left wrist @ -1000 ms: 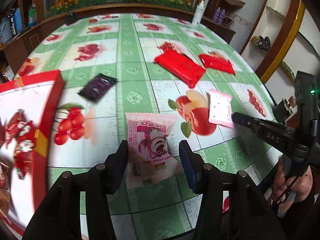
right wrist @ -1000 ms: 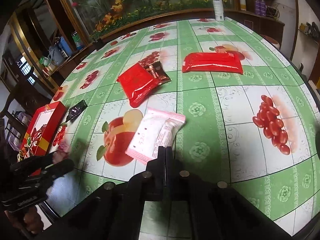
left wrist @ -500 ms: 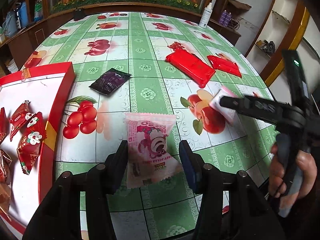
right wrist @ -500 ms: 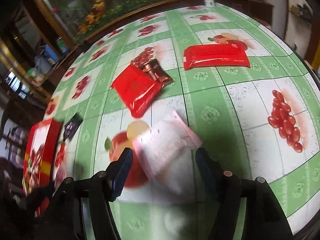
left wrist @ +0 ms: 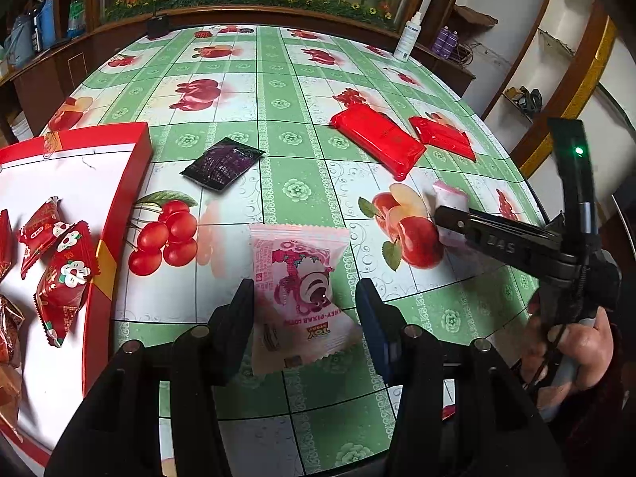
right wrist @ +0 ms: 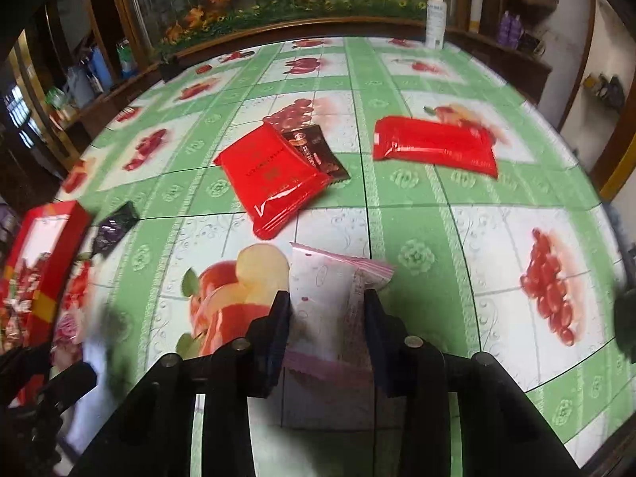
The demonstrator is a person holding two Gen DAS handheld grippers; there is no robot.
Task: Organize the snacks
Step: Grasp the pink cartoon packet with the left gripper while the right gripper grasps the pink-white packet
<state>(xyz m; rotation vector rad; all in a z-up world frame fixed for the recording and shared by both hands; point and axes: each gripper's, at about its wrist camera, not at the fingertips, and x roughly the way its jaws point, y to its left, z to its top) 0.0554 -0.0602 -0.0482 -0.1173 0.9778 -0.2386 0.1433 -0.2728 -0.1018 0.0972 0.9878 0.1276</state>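
Note:
A pink bear-print snack packet [left wrist: 298, 278] sits between the fingers of my left gripper [left wrist: 304, 298], which is shut on it just above the tablecloth. My right gripper [right wrist: 328, 306] has its jaws closing on a white and pink packet [right wrist: 322, 290], which stands pinched and buckled between the pads. From the left wrist view, the right gripper [left wrist: 441, 218] and its packet [left wrist: 449, 198] are over the printed apple. An open red box [left wrist: 131, 147] with several red wrapped snacks lies at the left.
Two red packets [left wrist: 377, 139] [left wrist: 441, 137] and a dark purple packet [left wrist: 222, 163] lie on the green fruit-print table. A brown packet [right wrist: 318, 151] is tucked beside one red packet [right wrist: 274, 175]. A spray bottle [right wrist: 435, 16] stands at the far edge.
My right gripper went from shut to open over the white and pink packet, then closed onto it. My left gripper kept the bear packet and barely moved.

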